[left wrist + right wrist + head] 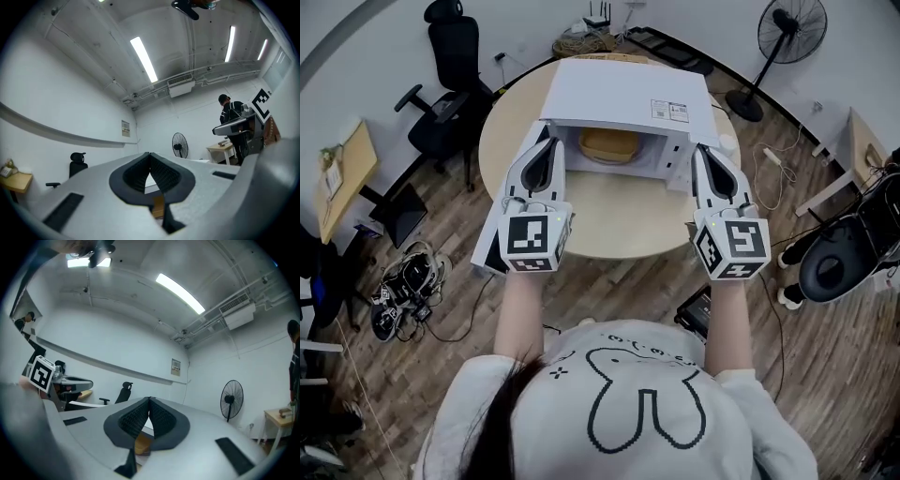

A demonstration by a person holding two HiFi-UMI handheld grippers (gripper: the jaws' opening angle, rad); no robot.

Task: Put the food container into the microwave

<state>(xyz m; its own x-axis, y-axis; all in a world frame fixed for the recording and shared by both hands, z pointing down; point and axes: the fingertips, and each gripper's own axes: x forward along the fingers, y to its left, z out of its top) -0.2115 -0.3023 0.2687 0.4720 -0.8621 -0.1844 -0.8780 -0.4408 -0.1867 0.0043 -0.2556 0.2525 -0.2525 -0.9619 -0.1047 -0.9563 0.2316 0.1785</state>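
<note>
A white microwave (623,98) stands open at the far side of a round beige table (619,220). Its door (485,255) is swung out to the left. A tan food container (607,145) sits inside the cavity. My left gripper (550,141) is raised in front of the door side, jaws shut with nothing between them. My right gripper (702,150) is raised at the microwave's right front corner, also shut and empty. In the left gripper view the closed tips (149,155) point upward at the room, and a tan sliver of the container (158,206) shows below them. The right gripper view (149,399) shows the same.
A black office chair (445,84) stands left of the table and a standing fan (787,37) at the back right. Cables and gear (403,291) lie on the wooden floor at left. Small desks (342,173) flank the room. A person (232,112) stands far off.
</note>
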